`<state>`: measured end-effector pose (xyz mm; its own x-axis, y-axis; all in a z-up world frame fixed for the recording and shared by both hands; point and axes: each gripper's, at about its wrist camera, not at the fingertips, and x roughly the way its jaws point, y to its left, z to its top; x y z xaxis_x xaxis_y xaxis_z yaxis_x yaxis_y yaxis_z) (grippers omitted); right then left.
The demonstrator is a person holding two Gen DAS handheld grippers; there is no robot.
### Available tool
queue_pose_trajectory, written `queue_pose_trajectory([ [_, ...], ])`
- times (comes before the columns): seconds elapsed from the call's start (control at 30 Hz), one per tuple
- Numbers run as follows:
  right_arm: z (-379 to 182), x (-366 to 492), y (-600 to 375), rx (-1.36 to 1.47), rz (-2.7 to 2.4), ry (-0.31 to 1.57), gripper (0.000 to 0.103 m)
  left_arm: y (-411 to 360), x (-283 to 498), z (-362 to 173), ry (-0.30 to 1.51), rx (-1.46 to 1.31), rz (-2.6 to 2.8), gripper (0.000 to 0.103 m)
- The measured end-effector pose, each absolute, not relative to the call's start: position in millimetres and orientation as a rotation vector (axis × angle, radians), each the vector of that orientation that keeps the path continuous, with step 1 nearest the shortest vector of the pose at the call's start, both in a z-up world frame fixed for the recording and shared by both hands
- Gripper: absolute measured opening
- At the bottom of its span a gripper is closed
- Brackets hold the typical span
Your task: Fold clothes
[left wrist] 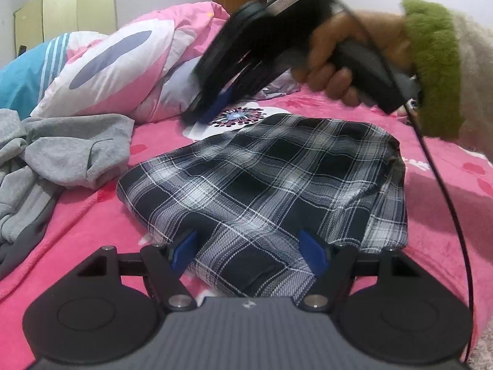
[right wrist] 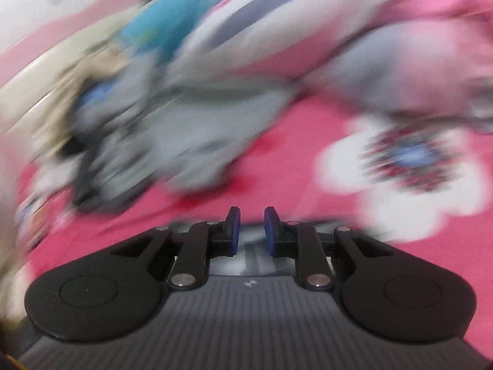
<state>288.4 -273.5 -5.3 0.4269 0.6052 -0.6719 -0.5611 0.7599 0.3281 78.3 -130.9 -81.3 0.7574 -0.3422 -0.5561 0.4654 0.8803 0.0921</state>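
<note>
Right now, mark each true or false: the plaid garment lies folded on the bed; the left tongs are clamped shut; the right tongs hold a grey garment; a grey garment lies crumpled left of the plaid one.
1. The plaid garment lies folded on the pink bed cover. True.
2. The left tongs are clamped shut. False: they stand wide open over the plaid's near edge.
3. The right tongs hold a grey garment. False: a narrow gap, nothing in it.
4. The grey garment lies crumpled left of the plaid. True.
</note>
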Motion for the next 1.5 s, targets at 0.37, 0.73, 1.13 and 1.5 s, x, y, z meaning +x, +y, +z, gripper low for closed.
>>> queue_pose_trajectory([
  [0.37,-23.0,335.1,-237.4,0.110,0.544,0.851,0.018,-129.7,77.9,-80.5,0.574,0.221,-0.445,0.074],
  [0.73,7.4,190.7,-411.7,0.455,0.258,0.675,0.062,-85.8,95.2,-48.6,0.743,0.012,-0.485,0.076],
  [1.13,-95.5,170.2,-455.3,0.820,0.364,0.806,0.081,-60.3,141.9,-78.2,1.102,-0.465,-0.498,0.080],
  [1.5,-92.3,159.4,-416.3,0.765,0.506,0.885,0.034,-72.3,132.6,-80.4,1.068,-0.484,-0.499,0.023],
])
